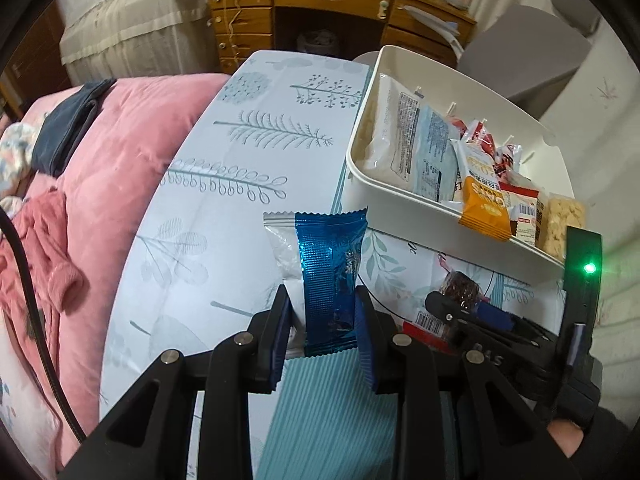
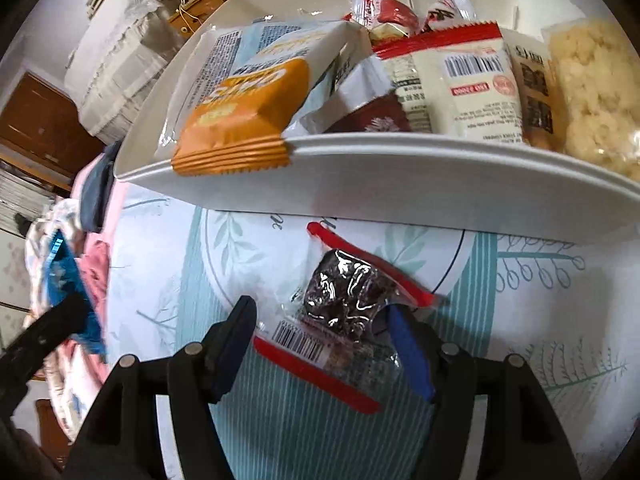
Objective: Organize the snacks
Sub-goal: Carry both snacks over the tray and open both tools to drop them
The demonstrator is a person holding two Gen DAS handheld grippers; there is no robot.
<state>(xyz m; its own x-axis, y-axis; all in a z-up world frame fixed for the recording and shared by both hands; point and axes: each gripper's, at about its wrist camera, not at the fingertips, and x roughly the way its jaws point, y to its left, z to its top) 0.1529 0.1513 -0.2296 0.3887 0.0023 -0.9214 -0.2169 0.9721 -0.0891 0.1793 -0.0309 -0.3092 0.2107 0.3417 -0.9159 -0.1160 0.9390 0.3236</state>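
Observation:
A white bin (image 1: 400, 194) on the patterned cloth holds several snack packets, an orange one (image 1: 486, 210) hanging over its rim. My left gripper (image 1: 322, 314) has its pads around a blue foil packet (image 1: 330, 276), with a clear wrapper (image 1: 282, 248) behind it; it looks lifted off the cloth. My right gripper (image 2: 320, 328) is open around a clear packet with red ends and a dark brown snack (image 2: 344, 300), which lies on the cloth just in front of the bin (image 2: 400, 184). The right gripper (image 1: 476, 312) also shows in the left view.
A pink blanket (image 1: 120, 152) with dark and pink clothes lies to the left of the table. A wooden desk (image 1: 320, 8) stands behind. The bin's near wall rises just beyond the right gripper. A grey chair (image 1: 528, 52) is at the back right.

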